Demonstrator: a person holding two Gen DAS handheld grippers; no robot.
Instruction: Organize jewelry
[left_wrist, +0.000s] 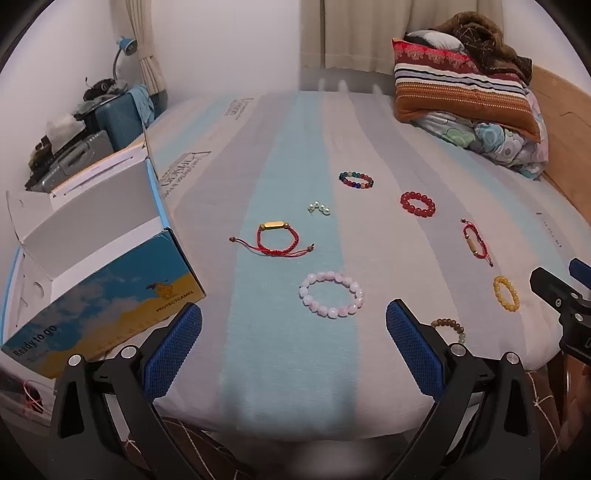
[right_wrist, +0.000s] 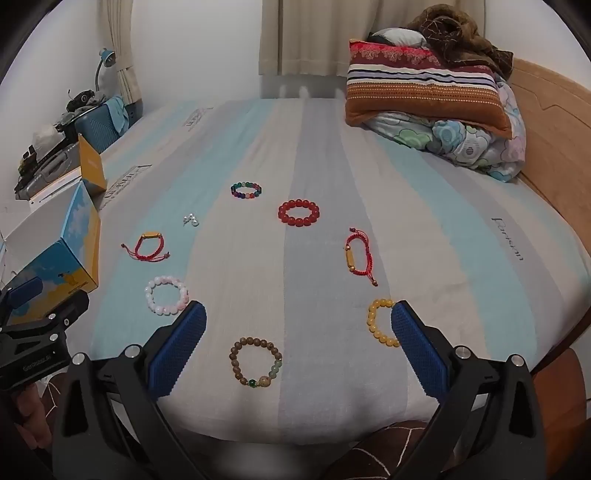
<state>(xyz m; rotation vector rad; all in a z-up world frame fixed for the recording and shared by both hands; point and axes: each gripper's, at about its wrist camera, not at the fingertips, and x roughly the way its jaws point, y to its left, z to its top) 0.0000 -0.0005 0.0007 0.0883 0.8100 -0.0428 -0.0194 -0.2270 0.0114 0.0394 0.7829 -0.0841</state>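
Several bracelets lie spread on the striped bed sheet (left_wrist: 288, 369). Nearest my left gripper (left_wrist: 293, 314) is a pink bead bracelet (left_wrist: 331, 294); beyond it lie a red cord bracelet with a gold bar (left_wrist: 273, 238), small pearl beads (left_wrist: 318, 209), a multicoloured bracelet (left_wrist: 356, 180) and a red bead bracelet (left_wrist: 417, 204). My right gripper (right_wrist: 298, 314) hovers over a brown wooden bead bracelet (right_wrist: 256, 361), with a yellow bead bracelet (right_wrist: 380, 326) beside its right finger and a second red cord bracelet (right_wrist: 359, 255) farther off. Both grippers stand open and hold nothing.
An open blue and yellow cardboard box (left_wrist: 92, 266) stands at the bed's left edge. A striped pillow (left_wrist: 461, 88) on folded bedding sits at the far right by the wooden headboard (right_wrist: 554, 147). Suitcases and clutter (left_wrist: 74, 140) stand by the left wall.
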